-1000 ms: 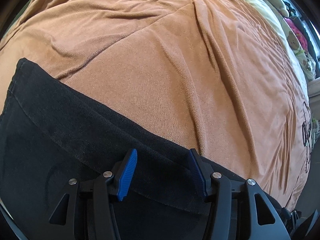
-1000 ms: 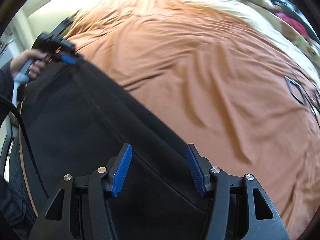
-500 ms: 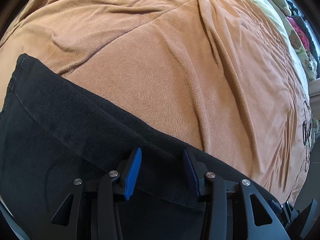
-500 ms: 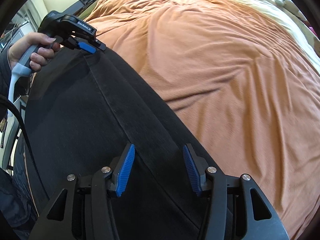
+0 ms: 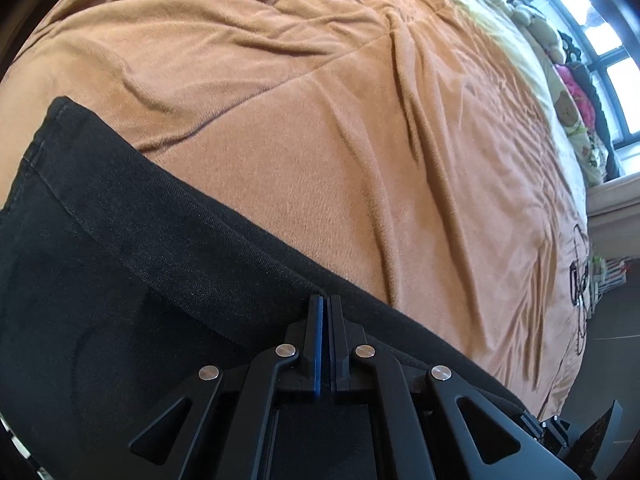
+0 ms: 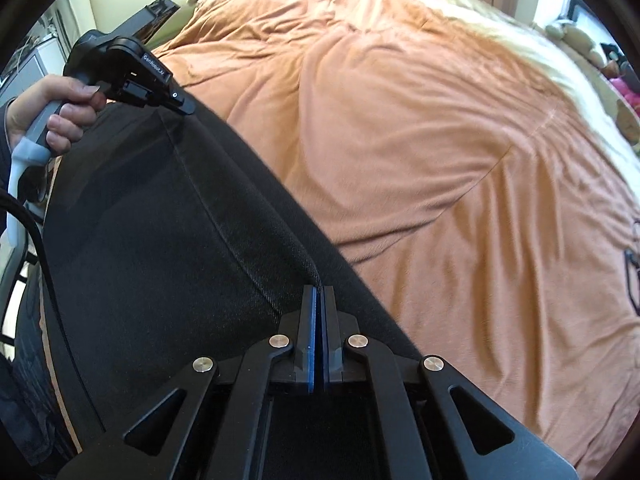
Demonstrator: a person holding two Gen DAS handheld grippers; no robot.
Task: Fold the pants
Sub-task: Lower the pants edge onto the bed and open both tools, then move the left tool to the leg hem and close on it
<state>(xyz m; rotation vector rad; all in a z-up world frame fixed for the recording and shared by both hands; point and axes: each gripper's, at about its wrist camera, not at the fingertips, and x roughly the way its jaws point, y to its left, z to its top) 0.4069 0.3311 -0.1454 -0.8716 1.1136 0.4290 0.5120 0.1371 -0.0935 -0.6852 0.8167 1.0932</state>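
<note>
Left wrist view: the left gripper [image 5: 325, 300] pointed steeply down at the black pants [image 5: 120, 280], its jaws closed on the raised fold along the pants' far edge. Half a second before, those jaws stood apart astride that edge; they had just been closing, with the cloth between them. The pants filled the frame from 6 to 9 o'clock, their corner at 10 o'clock, lying on the orange bedspread [image 5: 320, 120], which ran open and unobstructed from 11 to 3 o'clock. Soft toys [image 5: 568, 108] lined the bed's edge at 2 o'clock below a window [image 5: 600, 40]. Right wrist view: the right gripper [image 6: 319, 290] also pointed steeply down, its jaws likewise just closed, pinching the ridge of the pants [image 6: 160, 240] at its tips. At 10 o'clock a hand [image 6: 52, 112] held the left gripper [image 6: 182, 106], clamped on the same edge, which ran taut between the two. The pants' edge crossed diagonally from 10 to 5 o'clock; the bedspread [image 6: 440, 140] lay open from 12 to 4 o'clock.
</note>
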